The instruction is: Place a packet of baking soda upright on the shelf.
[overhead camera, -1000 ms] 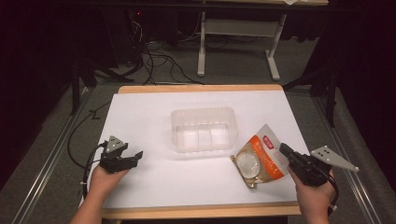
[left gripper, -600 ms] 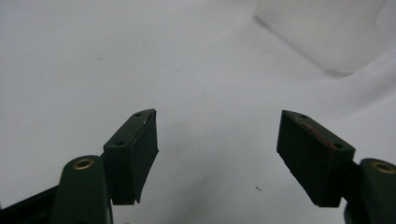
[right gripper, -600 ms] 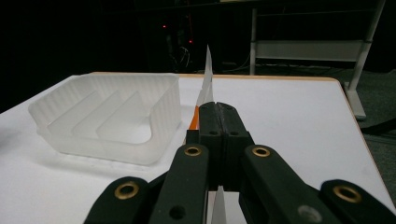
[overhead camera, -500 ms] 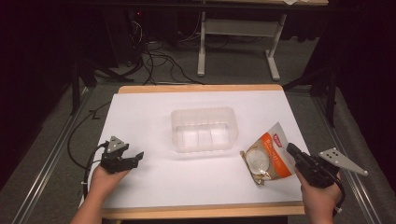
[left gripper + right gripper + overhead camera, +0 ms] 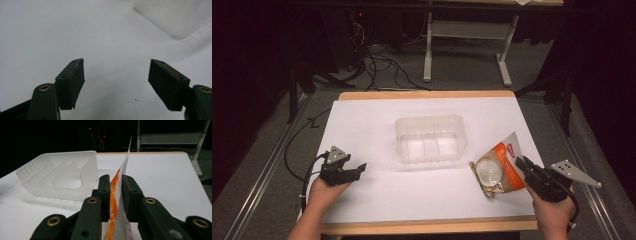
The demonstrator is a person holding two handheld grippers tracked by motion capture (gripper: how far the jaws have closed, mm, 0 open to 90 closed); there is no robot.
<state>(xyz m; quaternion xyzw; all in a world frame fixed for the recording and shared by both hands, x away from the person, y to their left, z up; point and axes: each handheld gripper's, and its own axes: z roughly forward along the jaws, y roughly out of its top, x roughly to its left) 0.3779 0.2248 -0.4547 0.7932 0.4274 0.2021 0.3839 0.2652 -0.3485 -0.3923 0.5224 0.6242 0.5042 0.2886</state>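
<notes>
**Orange packet held at the table's right edge**

Orange-and-white, with a round clear window, the packet (image 5: 497, 172) sits at the right side of the white table (image 5: 377, 115), near its front edge, and we see it pinched by its near corner between the pressed-together jaws of the right gripper (image 5: 526, 167). In the right gripper view the packet's thin card edge (image 5: 117, 192) stands upright between the two black pads, its far end seeming to rest on the tabletop. Just to its left, but apart from it, stands the clear plastic tray (image 5: 430, 138) with ribbed walls and inner dividers, empty as far as we can tell. Across the table, well apart, the left gripper (image 5: 354, 170) rests low over bare white surface, its jaws spread wide with nothing between them. We judge the hold narrow: a grip on one corner could let the packet swing or slip free if lifted quickly, and it could catch the tray's rim.
</notes>
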